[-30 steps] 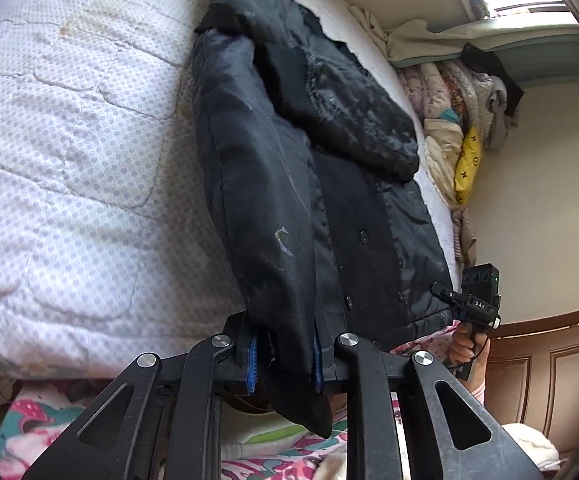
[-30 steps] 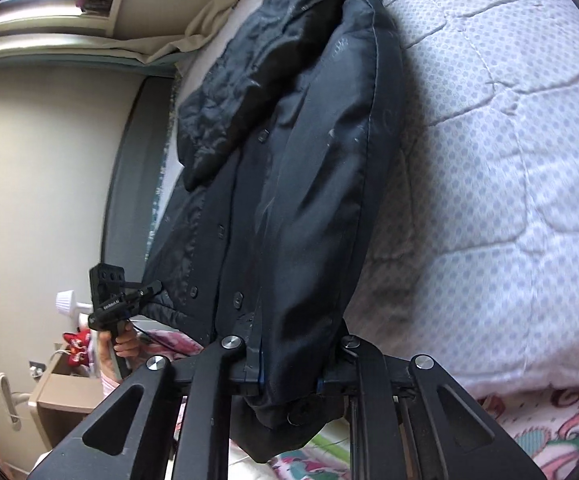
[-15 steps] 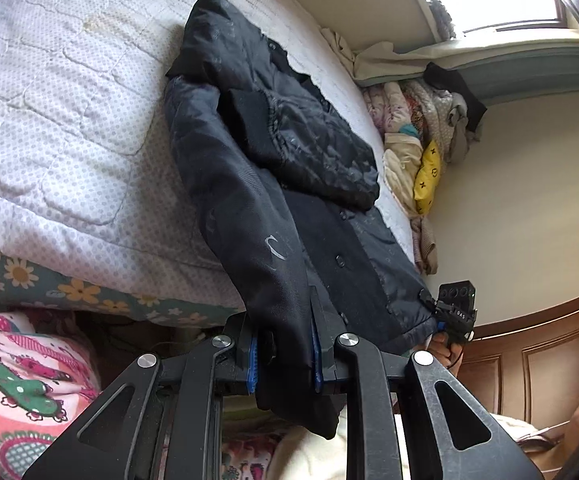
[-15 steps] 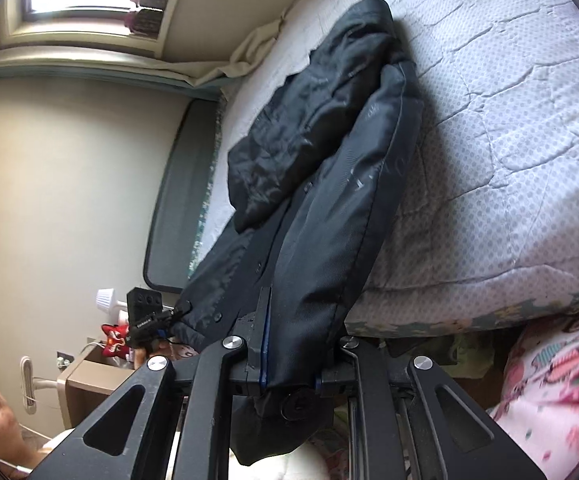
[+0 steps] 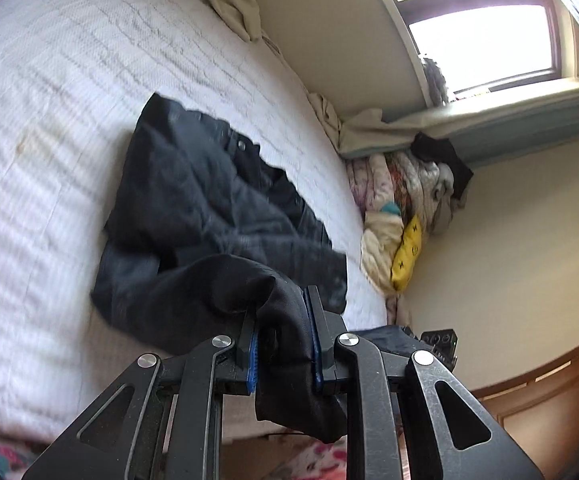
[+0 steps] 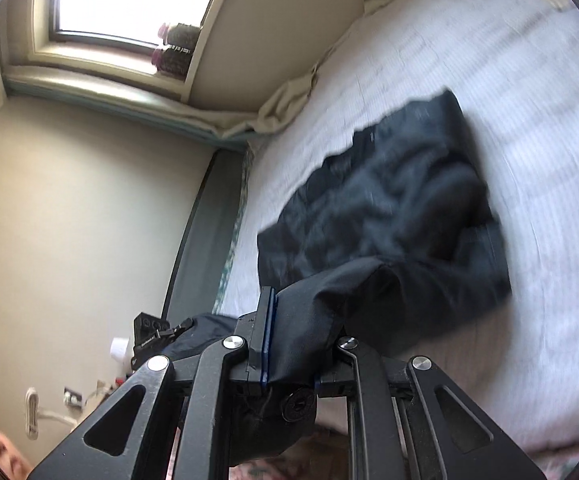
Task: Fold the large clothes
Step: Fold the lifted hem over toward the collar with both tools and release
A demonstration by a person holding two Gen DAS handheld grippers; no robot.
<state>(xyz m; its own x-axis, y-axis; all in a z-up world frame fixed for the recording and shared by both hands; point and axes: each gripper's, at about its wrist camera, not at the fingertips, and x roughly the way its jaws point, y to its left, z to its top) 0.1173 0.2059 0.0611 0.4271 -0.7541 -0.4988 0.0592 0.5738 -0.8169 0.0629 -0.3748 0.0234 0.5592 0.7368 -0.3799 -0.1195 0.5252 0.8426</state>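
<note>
A black padded jacket lies on the white quilted bed, its lower part lifted and doubled over toward the collar end. My left gripper is shut on one hem corner of the jacket. My right gripper is shut on the other hem corner; the jacket also shows in the right wrist view, blurred by motion. Each gripper appears small in the other's view, the right gripper and the left gripper, both at the bed's near edge.
A pile of folded clothes and blankets sits at the bed's right corner under a window. A beige sheet is bunched along the wall. A dark bed frame board runs along the left side. A wooden panel stands at right.
Both grippers have risen and swung forward over the bed, carrying the jacket's hem up and over toward the collar. The jacket went from stretched flat and hanging off the edge to bunched and doubled.
</note>
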